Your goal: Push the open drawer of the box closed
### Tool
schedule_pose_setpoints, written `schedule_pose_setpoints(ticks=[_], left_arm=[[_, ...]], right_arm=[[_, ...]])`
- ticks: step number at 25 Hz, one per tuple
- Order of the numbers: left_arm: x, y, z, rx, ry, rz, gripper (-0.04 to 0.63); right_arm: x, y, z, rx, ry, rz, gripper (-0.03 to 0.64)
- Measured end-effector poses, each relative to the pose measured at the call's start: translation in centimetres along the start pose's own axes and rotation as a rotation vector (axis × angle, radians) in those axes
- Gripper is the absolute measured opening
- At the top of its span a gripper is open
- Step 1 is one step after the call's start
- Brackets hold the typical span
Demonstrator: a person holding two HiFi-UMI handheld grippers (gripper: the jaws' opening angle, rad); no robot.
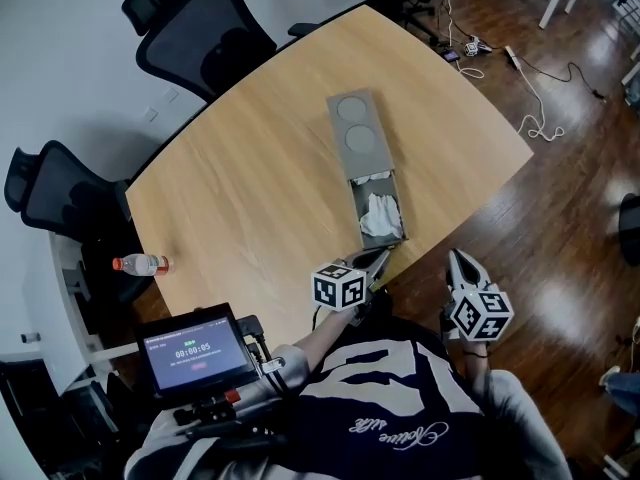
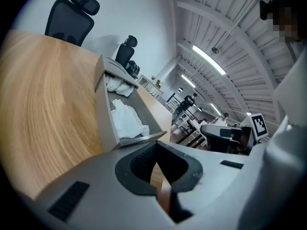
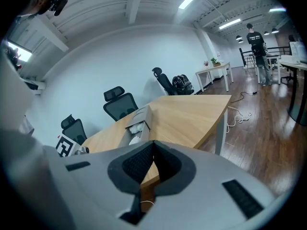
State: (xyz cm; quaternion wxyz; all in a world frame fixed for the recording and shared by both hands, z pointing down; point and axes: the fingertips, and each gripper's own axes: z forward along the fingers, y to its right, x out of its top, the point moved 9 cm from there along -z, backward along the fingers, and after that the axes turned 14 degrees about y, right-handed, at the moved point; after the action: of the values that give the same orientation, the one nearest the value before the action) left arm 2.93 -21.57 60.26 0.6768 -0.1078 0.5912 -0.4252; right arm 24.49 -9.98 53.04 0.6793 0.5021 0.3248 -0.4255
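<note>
A long grey box (image 1: 358,134) lies on the wooden table (image 1: 250,188), its drawer (image 1: 378,208) pulled out toward me with white cloth (image 1: 380,216) inside. The drawer (image 2: 125,121) and its cloth (image 2: 125,120) fill the middle of the left gripper view, just beyond the jaws. My left gripper (image 1: 377,259) is shut, its tips right at the drawer's front end; whether they touch it is unclear. My right gripper (image 1: 462,267) is shut and empty, off the table's near edge to the right of the drawer. The box (image 3: 136,121) sits left of centre in the right gripper view.
A plastic bottle with a red cap (image 1: 140,264) lies at the table's left edge. Black office chairs (image 1: 205,30) stand along the far side. A small monitor (image 1: 193,349) is mounted near my left arm. Cables (image 1: 535,88) trail over the wooden floor on the right.
</note>
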Motion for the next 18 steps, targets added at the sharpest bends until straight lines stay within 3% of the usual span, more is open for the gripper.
schedule_pose_setpoints(ticks=[10, 18], left_arm=[[3.3, -2.5, 2.6, 0.002, 0.045, -0.013, 0.002], [7.1, -6.0, 5.6, 0.077, 0.173, -0.001, 0.002]], right_arm=[[0.4, 1.1, 1.8, -0.061, -0.013, 0.012, -0.003], [0.7, 2.3, 3.9, -0.075, -0.067, 0.01, -0.003]])
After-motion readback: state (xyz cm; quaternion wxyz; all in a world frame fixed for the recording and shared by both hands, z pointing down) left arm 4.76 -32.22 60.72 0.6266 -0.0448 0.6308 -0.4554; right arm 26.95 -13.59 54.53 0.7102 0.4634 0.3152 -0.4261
